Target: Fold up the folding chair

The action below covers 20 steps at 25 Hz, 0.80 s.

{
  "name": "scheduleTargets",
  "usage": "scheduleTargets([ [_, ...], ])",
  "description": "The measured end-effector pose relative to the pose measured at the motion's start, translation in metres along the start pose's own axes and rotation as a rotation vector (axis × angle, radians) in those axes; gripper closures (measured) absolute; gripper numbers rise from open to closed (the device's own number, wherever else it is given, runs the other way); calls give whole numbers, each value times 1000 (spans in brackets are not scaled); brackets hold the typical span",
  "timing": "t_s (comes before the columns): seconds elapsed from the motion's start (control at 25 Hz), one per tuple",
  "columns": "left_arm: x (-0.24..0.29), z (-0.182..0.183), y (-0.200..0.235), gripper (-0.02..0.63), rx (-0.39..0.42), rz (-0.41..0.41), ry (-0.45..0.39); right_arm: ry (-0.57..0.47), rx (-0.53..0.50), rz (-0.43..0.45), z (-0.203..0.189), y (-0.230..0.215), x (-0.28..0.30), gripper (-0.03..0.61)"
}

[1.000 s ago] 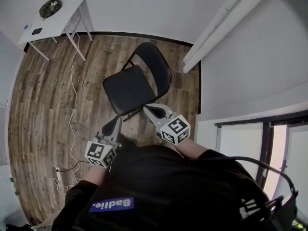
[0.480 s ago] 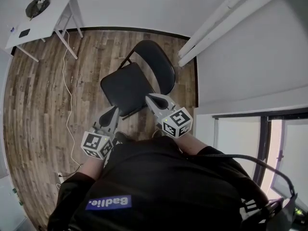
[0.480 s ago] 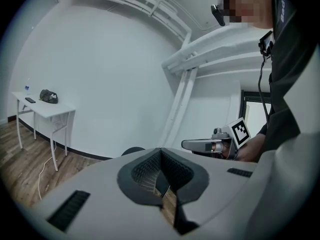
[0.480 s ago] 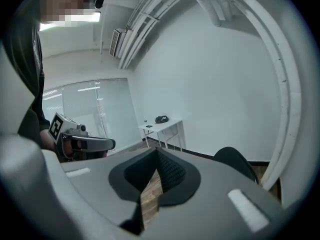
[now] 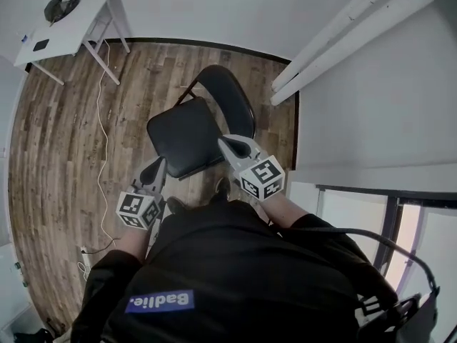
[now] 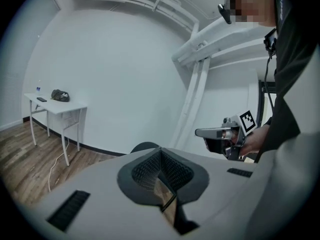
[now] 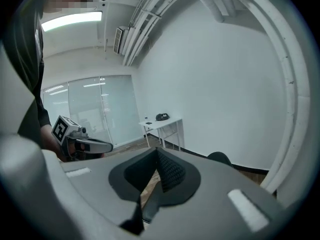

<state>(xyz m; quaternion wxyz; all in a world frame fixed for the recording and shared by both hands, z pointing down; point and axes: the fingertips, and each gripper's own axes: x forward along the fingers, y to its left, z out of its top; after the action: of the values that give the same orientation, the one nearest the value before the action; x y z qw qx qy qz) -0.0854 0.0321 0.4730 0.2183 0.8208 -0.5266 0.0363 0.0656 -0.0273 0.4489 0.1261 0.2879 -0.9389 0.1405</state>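
Both grippers have pushed forward since the earlier frame, and their tips now reach the folding chair (image 5: 187, 136), which stands unfolded on the wood floor (image 5: 64, 141) directly in front of the person, seat flat and backrest (image 5: 232, 98) up on its far side. In the head view, the seat's near edge runs between the two tips. To the chair's right the wall and its dark baseboard lie close behind the backrest, with white ducts (image 5: 343, 34) slanting down the corner. To its left the floor is open, crossed only by a white cable (image 5: 103, 141) that trails toward a white table (image 5: 71, 27) against the far wall, well apart from the chair. The left gripper (image 5: 158, 164) sits at the seat's near left corner, pointing forward and slightly down. The right gripper (image 5: 227, 143) reaches over the seat's right edge at a similar tilt. Each gripper's own view shows its jaws pressed together with nothing between them, and the chair's rounded top peeks above the closed jaws in each.
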Motion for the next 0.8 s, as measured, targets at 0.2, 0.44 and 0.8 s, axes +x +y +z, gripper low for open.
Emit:
scheduleTargets([
  [0.2,28,-36,5,618,-55,127,45,53,5,10,-21,-67,-9,578],
  [0.44,51,-45,25,618,-96,206,42,108,18,-14,-41,-124,0,578],
  [0.8,56,-130,109,618,-257,210,188,240,13,-128,-77,-181,17,560],
])
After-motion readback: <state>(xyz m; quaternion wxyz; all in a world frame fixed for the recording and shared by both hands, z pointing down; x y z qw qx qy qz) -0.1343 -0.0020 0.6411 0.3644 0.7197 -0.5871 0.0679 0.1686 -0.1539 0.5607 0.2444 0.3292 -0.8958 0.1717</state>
